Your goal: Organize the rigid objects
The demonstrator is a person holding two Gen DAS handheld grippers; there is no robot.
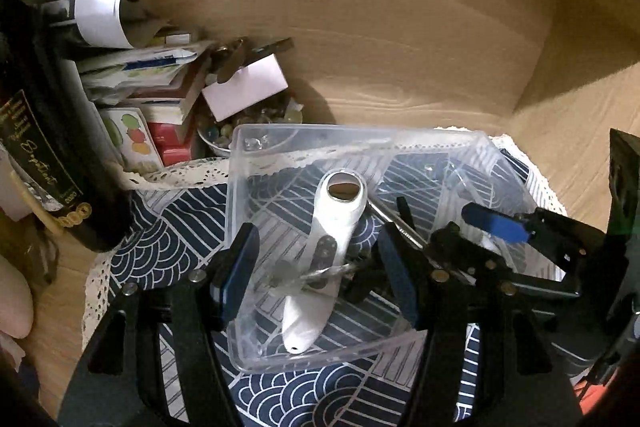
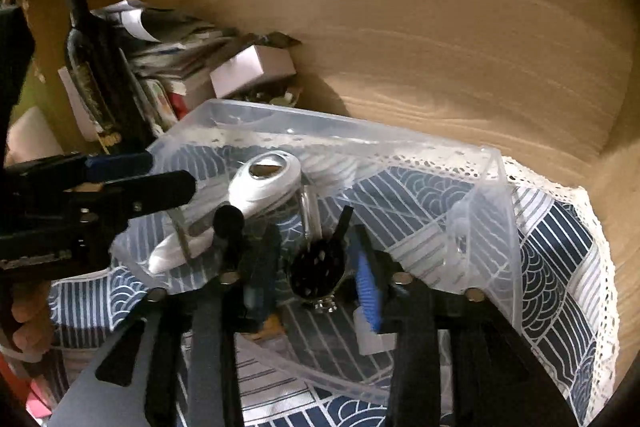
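Note:
A clear plastic bin (image 1: 236,187) (image 2: 496,195) sits on a navy patterned cloth. A white handheld device (image 1: 332,223) (image 2: 256,191) with a round window lies inside it. My left gripper (image 1: 318,275) is open, its fingers straddling the bin's near wall above the device. My right gripper (image 2: 316,267) hangs over the bin with a small black round object (image 2: 318,269) on a metal base between its fingers; whether they press on it is unclear. The right gripper also shows in the left wrist view (image 1: 460,227), next to a thin metal rod (image 1: 394,219).
A dark wine bottle (image 1: 48,155) (image 2: 96,75) stands at the left. Stacked books and papers (image 1: 140,79), a white box (image 1: 244,87) and a bowl of beads (image 1: 224,135) crowd the back left. A wooden wall (image 1: 400,47) curves behind. The lace-edged cloth (image 2: 560,267) covers the table.

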